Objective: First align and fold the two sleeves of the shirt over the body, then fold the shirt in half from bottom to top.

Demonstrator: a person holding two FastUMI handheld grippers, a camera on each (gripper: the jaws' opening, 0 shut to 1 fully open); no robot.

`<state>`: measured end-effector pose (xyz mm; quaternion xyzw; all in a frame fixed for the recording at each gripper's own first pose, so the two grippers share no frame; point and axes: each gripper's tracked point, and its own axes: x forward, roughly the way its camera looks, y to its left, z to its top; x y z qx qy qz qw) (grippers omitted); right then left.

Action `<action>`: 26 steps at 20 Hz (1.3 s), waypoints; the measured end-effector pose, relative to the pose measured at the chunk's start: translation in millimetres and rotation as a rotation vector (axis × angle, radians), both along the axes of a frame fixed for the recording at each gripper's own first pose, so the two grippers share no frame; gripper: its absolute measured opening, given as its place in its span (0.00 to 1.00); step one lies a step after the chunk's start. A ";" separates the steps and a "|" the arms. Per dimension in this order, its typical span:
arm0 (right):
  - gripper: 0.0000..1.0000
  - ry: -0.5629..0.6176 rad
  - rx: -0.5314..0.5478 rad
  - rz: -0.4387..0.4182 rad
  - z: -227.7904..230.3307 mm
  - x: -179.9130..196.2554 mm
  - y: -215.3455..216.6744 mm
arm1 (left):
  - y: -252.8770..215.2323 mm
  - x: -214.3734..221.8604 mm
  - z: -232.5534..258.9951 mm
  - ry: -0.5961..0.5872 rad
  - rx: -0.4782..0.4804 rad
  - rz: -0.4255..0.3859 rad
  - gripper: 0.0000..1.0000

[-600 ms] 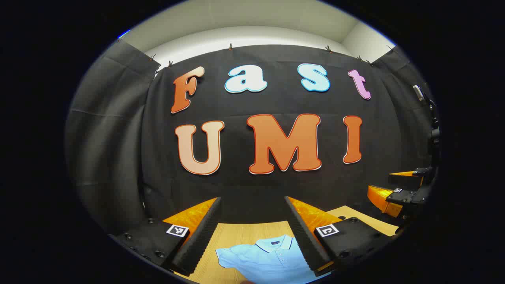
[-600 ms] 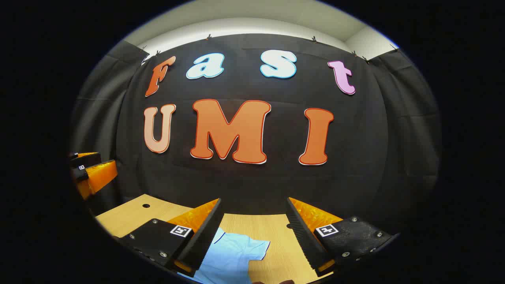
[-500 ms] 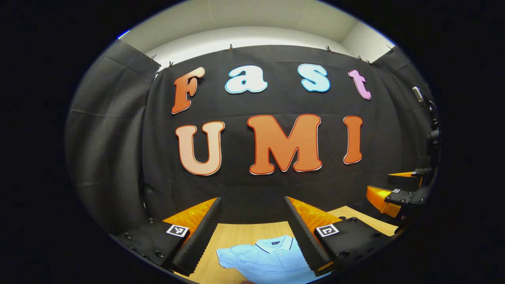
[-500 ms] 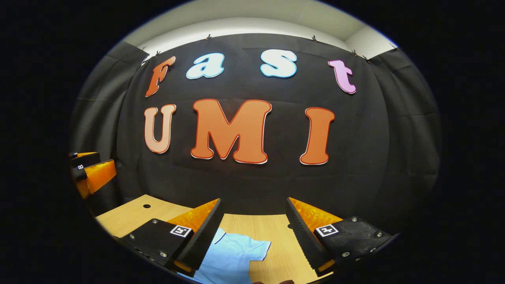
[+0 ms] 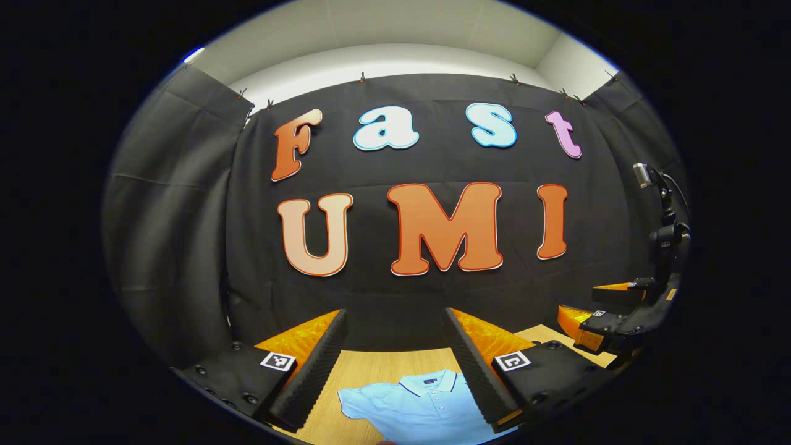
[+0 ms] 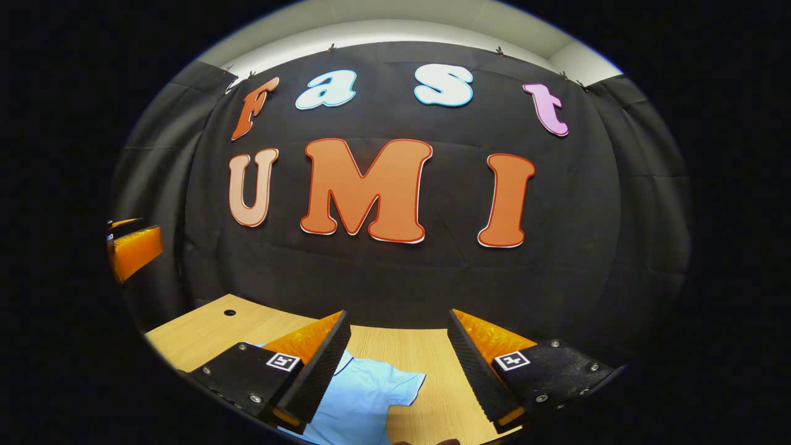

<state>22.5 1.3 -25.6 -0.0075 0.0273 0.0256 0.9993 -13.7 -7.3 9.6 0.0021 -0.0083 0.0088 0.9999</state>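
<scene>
In the left gripper view, your left gripper (image 5: 395, 364) sits at the bottom centre with its fingers spread wide and nothing between them. Between and below the fingertips lies the shirt (image 5: 420, 408), flat on the table (image 5: 371, 364), collar (image 5: 429, 383) toward the top of the frame and buttons running down the front. One sleeve (image 5: 355, 402) spreads toward the lower left, unfolded; the other side is hidden behind the finger on the right of the frame. At the right edge you can see your right gripper (image 5: 609, 312), held up off the table, apart from the shirt.

In the right gripper view, the right gripper (image 6: 398, 364) also stands open and empty at the bottom centre. The shirt (image 6: 358, 402) shows at lower centre-left, partly behind the finger on that side, with a sleeve (image 6: 401, 386) pointing toward the lower middle of the frame, lying flat on the table (image 6: 204, 327). Your left gripper (image 6: 133, 250) appears at the far left edge, raised.

Neither sleeve looks folded, so the task seems to be at its very start. The shirt looks light, soft and limp: it will likely sag and wrinkle from any single pinch and may slide on the smooth wood. You would do best to take each sleeve at its cuff edge, pinching only the top layer, and carry it low across the body so the fold line stays straight. For the later fold, take the hem at both bottom corners together; they lie below the frame here.
</scene>
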 end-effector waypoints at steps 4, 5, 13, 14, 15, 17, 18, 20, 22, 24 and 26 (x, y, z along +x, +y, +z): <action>0.98 0.025 -0.014 0.017 -9.9 10.0 0.5 | -2.9 -6.0 0.2 -0.002 0.002 0.008 1.00; 0.98 0.050 -0.027 0.008 -16.4 14.5 -3.2 | -2.6 -8.5 0.0 0.000 0.005 0.013 1.00; 0.98 0.195 -0.083 0.034 -59.1 53.1 -14.5 | 4.5 -24.6 -2.4 0.014 0.026 0.079 1.00; 0.98 0.222 -0.086 0.037 -67.5 59.2 -15.1 | 8.0 -25.2 -4.8 0.025 0.025 0.095 1.00; 0.98 0.262 -0.095 0.043 -78.4 64.9 -15.3 | 10.5 -26.0 -8.5 0.035 0.021 0.110 1.00; 0.98 0.343 -0.101 0.065 -98.8 75.3 -12.4 | 14.4 -26.7 -13.8 0.051 0.011 0.139 1.00; 0.98 0.393 -0.100 0.081 -109.8 80.6 -9.2 | 17.7 -26.6 -15.4 0.059 0.010 0.154 1.00; 0.98 0.486 -0.085 0.110 -134.7 83.8 -4.9 | 21.9 -25.5 -21.2 0.075 0.013 0.179 1.00; 0.98 0.573 -0.060 0.126 -155.0 89.4 -0.2 | 24.1 -25.4 -26.3 0.094 0.016 0.198 1.00; 0.96 0.650 -0.047 0.129 -176.9 97.2 -1.6 | 26.3 -22.9 -30.9 0.108 0.022 0.217 1.00; 0.94 0.724 -0.042 0.121 -198.9 102.7 -3.6 | 30.1 -19.4 -36.3 0.124 0.020 0.238 1.00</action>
